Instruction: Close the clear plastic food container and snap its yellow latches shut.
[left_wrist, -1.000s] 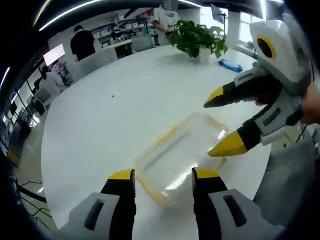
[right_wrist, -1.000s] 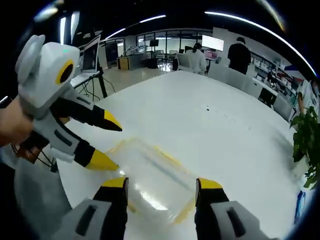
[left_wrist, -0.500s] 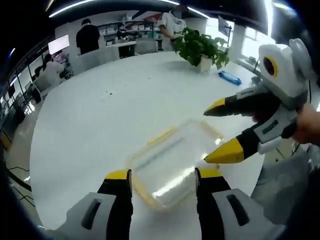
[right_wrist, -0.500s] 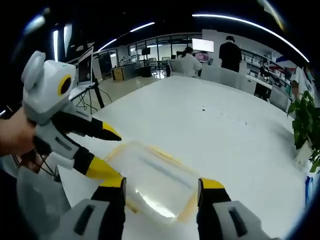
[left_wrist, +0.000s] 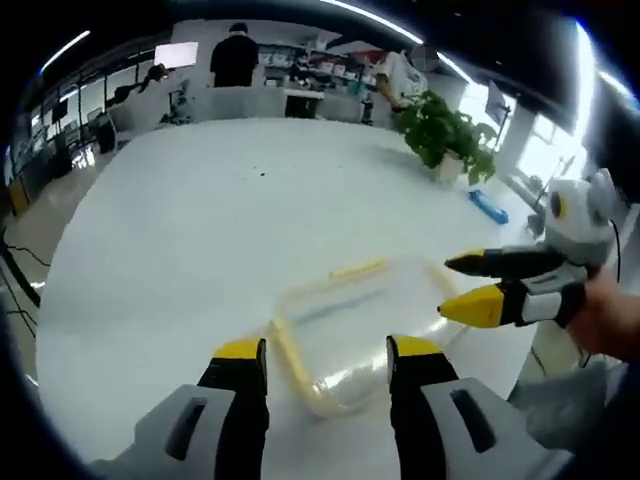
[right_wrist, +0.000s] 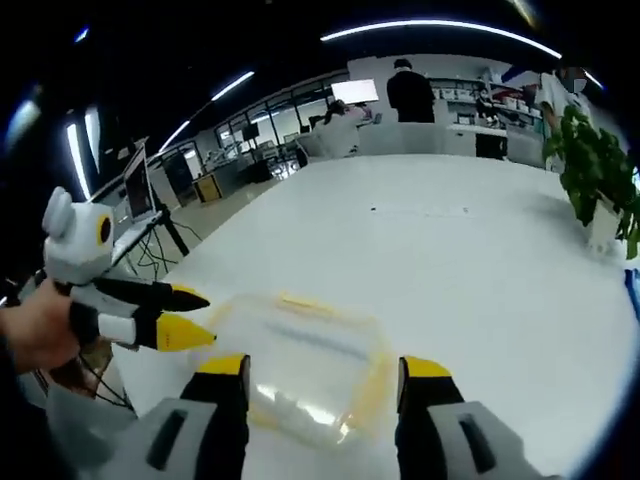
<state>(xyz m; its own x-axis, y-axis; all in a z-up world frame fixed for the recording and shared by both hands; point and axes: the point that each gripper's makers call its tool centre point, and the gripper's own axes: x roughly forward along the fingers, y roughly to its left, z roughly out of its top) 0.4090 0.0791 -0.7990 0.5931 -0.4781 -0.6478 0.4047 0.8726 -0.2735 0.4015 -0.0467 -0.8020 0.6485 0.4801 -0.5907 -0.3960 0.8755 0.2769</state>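
Note:
The clear plastic food container with yellow trim lies flat on the white table, lid on top. My left gripper is open, its yellow-tipped jaws either side of the container's near end. My right gripper comes in from the right, jaws a little apart, tips by the container's right edge, with nothing between them. In the right gripper view the container lies just ahead of my open right gripper, and the left gripper points at its left edge.
A potted green plant and a blue object stand at the table's far right. People stand by desks beyond the table. A laptop on a stand is off to the left in the right gripper view.
Both grippers have drawn back from the container, so each looks smaller in the other's view. The right gripper's jaws stand closer together than a second ago. The container has not moved.

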